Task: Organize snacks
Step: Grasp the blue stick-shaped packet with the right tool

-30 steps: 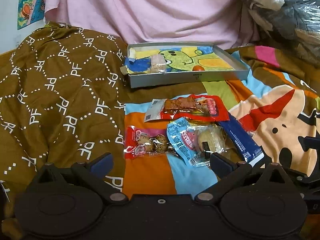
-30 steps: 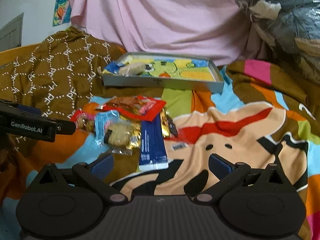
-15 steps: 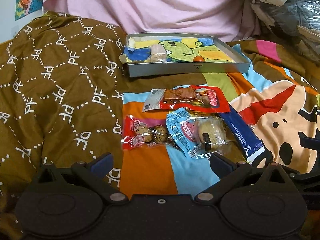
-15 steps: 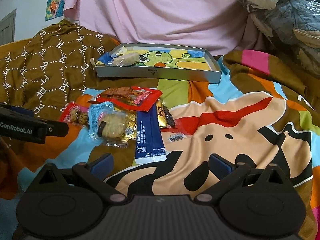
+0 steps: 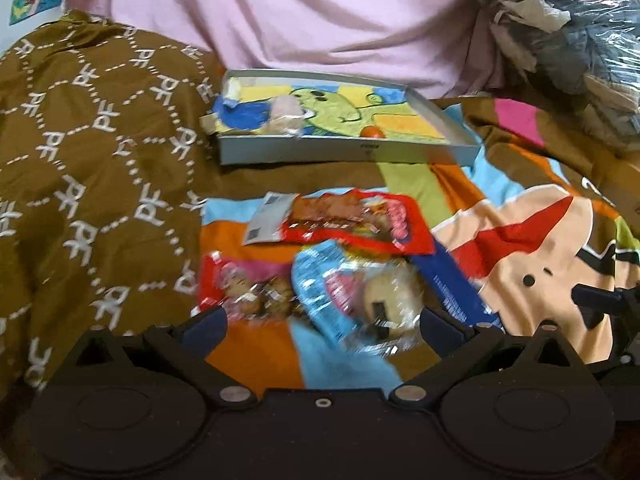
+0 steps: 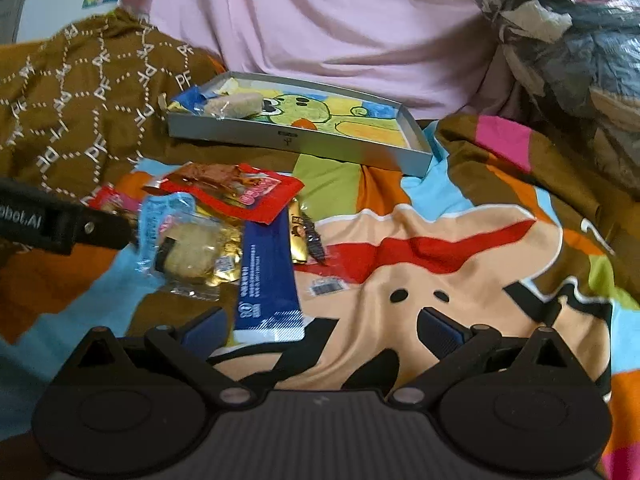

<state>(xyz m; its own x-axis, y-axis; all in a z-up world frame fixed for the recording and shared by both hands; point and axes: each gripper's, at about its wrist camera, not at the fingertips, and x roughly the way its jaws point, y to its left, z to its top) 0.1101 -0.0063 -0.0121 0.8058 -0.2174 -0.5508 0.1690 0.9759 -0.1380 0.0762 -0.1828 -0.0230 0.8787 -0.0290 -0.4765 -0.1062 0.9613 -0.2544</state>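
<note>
Several snack packets lie in a pile on the bedspread: a red packet (image 5: 352, 220) (image 6: 236, 190), a clear and blue cookie packet (image 5: 360, 300) (image 6: 188, 244), a small red packet of round snacks (image 5: 244, 292), a long blue bar (image 5: 452, 284) (image 6: 266, 276) and a gold packet (image 6: 298, 232). A grey tray (image 5: 344, 152) (image 6: 296, 140) with a cartoon lining sits behind them and holds a wrapped snack (image 5: 286, 116) (image 6: 236, 104). My left gripper (image 5: 322, 326) is open and empty, just short of the pile. My right gripper (image 6: 322, 330) is open and empty beside the blue bar's near end.
A brown patterned blanket (image 5: 80, 184) covers the left side. A pink sheet (image 5: 320, 20) hangs behind the tray. Plastic-wrapped bundles (image 5: 560, 32) are stacked at the back right. The left gripper's body (image 6: 60, 224) reaches in from the left in the right wrist view.
Both grippers have moved forward toward the snack pile, which now sits closer in both views. The left one now reaches the cookie packet and the small red one. Nothing was taken hold of.
</note>
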